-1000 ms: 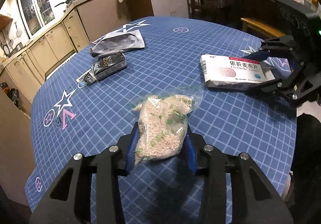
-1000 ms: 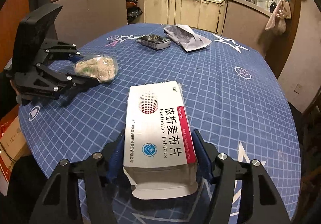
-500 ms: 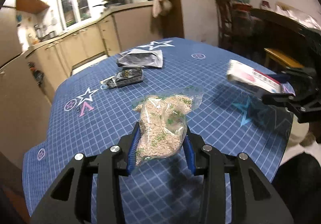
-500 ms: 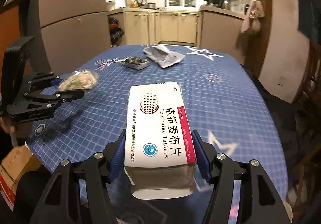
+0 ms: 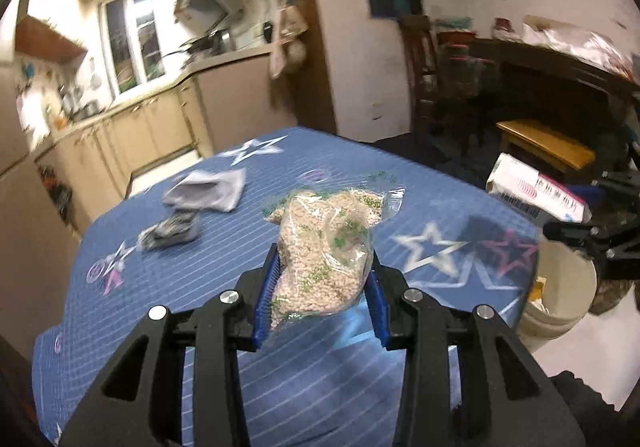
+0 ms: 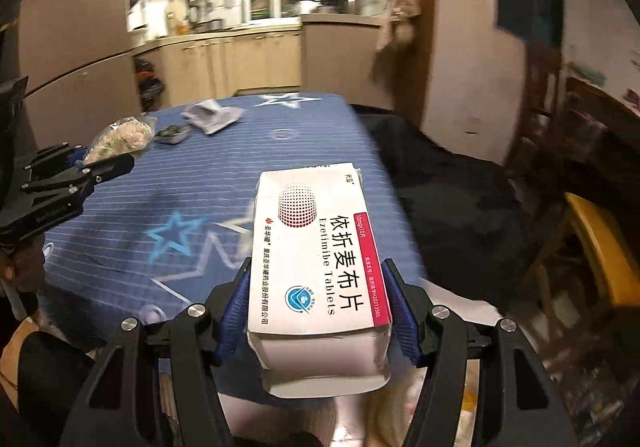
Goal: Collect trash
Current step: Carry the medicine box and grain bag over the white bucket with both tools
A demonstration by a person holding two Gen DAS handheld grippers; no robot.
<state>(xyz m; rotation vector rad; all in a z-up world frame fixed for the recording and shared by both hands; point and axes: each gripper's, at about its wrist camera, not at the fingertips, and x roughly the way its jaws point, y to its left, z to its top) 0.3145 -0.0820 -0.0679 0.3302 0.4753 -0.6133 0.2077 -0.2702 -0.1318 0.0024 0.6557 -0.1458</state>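
Note:
My left gripper (image 5: 320, 279) is shut on a clear plastic bag of pale grains with green bits (image 5: 324, 251), held above the blue star-patterned tablecloth (image 5: 208, 311). My right gripper (image 6: 318, 295) is shut on a white medicine box with a red stripe (image 6: 316, 247), held beyond the table's near edge. The box also shows at the right of the left wrist view (image 5: 536, 195). The bag and left gripper show at the left of the right wrist view (image 6: 120, 139). A grey crumpled wrapper (image 5: 208, 191) and a dark packet (image 5: 172, 233) lie on the far side of the table.
A cream bucket-like bin (image 5: 560, 295) stands on the floor past the table's right edge, below the right gripper. Kitchen cabinets (image 6: 240, 59) stand behind the table. A wooden bench (image 5: 544, 143) and chair (image 5: 420, 63) stand to the right.
Both grippers have lifted higher and pulled back from the table with their loads. The right gripper with the box has moved past the table edge, over the bin.

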